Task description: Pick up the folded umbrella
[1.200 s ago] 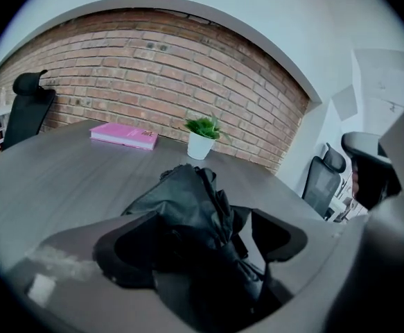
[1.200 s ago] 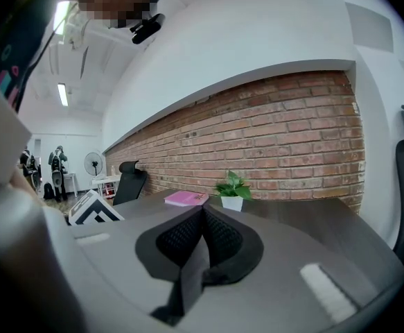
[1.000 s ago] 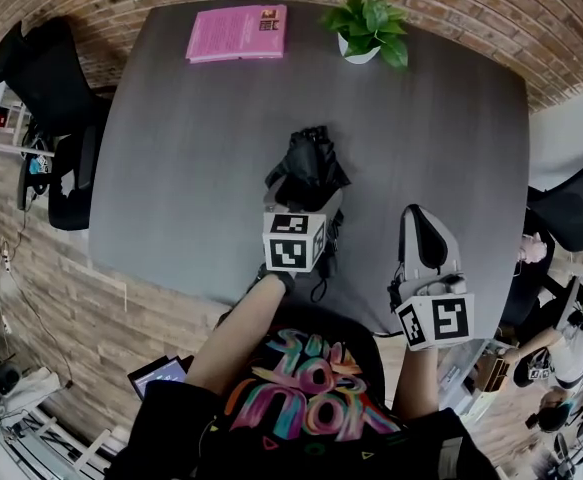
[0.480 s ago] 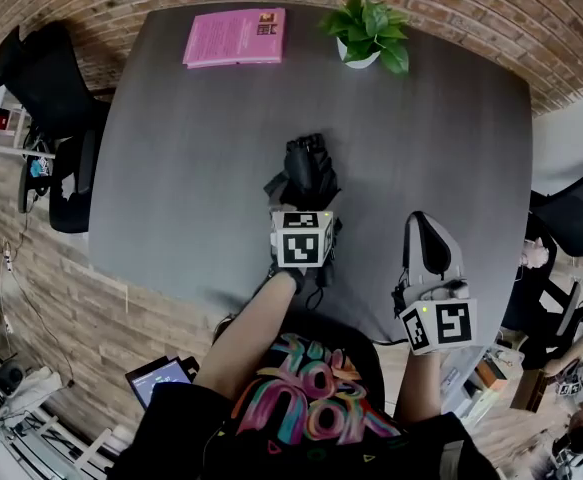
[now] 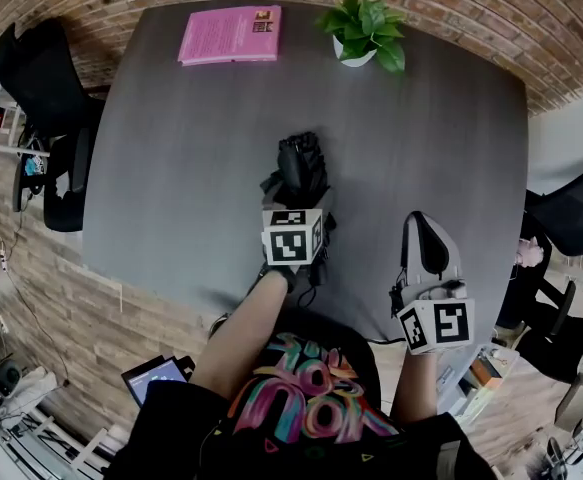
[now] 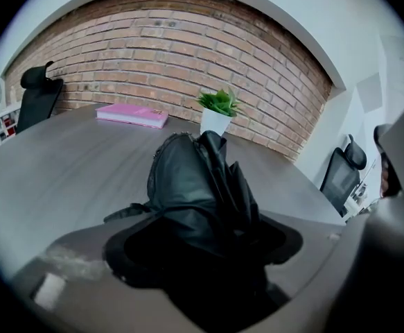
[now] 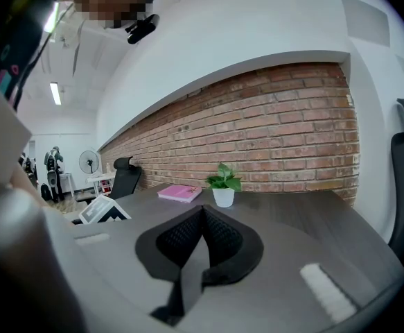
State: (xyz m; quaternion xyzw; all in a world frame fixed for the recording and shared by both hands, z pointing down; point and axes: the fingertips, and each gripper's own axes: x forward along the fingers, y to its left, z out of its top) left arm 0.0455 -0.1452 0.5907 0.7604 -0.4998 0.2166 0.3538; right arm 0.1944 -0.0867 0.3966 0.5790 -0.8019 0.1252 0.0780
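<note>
The folded black umbrella (image 5: 301, 166) lies on the dark grey table (image 5: 171, 168), near its middle, with its strap trailing toward the near edge. My left gripper (image 5: 299, 200) is down over the umbrella's near end. In the left gripper view the umbrella (image 6: 195, 186) fills the space between the jaws, which are closing around it; I see no pad pressing on the fabric. My right gripper (image 5: 426, 243) hovers at the table's near right and is shut and empty, its black pads meeting at the tip (image 7: 202, 214).
A pink book (image 5: 229, 33) lies at the far left of the table, and a potted plant (image 5: 363, 28) stands at the far middle. Black office chairs stand at the left (image 5: 41, 78) and right (image 5: 571, 208). A brick wall runs behind the table.
My left gripper has sunk onto the umbrella's near end and now covers more of it. The right gripper has stayed where it was.
</note>
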